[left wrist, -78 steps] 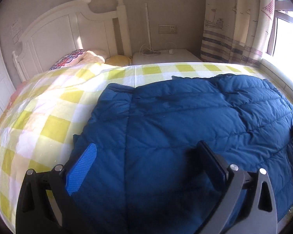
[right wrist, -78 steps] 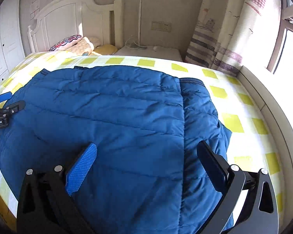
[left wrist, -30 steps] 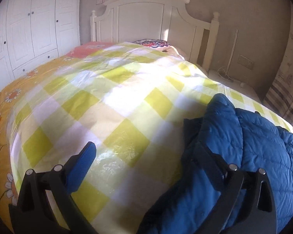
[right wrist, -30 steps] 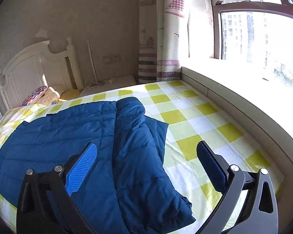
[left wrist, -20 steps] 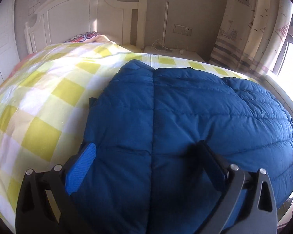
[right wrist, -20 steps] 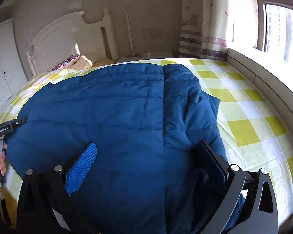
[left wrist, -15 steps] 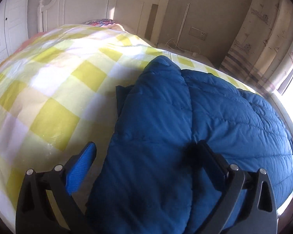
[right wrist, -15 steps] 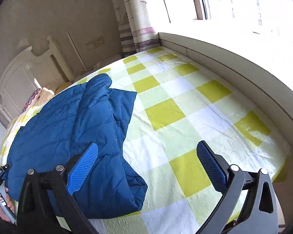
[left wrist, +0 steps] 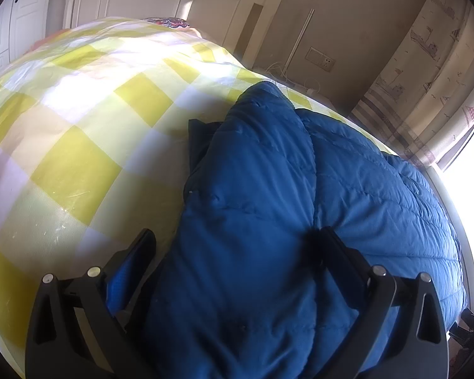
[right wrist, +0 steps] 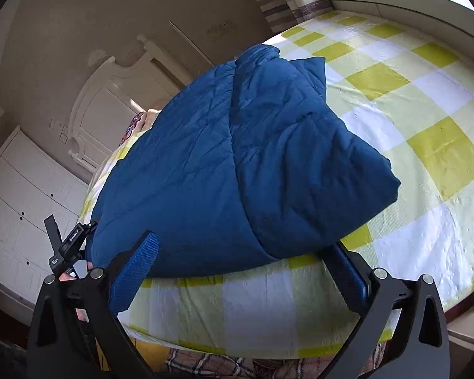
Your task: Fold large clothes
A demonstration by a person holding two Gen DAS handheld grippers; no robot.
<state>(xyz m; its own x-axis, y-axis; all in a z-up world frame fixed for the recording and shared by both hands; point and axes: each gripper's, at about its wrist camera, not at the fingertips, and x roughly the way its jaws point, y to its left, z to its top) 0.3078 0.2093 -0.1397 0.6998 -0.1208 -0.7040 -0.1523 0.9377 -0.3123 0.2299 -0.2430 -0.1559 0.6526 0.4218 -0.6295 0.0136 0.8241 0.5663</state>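
A blue quilted jacket [left wrist: 268, 189] lies flat on the yellow-and-white checked bed cover [left wrist: 79, 170], with both long sides folded in over its middle. My left gripper [left wrist: 237, 249] is open just above the jacket's left folded part; its right finger [left wrist: 335, 249] presses into the padding. In the right wrist view the jacket [right wrist: 237, 158] reaches almost to the bed's near edge. My right gripper [right wrist: 240, 265] is open and tilted, with the jacket's near hem between its fingers, nothing held. A hand [right wrist: 88, 266] holds the left tool at the jacket's left edge.
A white headboard [left wrist: 205, 9] and a patterned pillow [left wrist: 170, 22] stand at the far end. White wardrobe doors [right wrist: 15, 195] line the left wall. A curtain [left wrist: 426, 79] and a window ledge [right wrist: 395, 3] run along the right. Plaid fabric [right wrist: 221, 363] shows below the bed edge.
Both cameras have swung about. The left gripper has come closer onto the jacket's left folded part. The right gripper has tilted and drawn back to the jacket's near hem. Both stay open.
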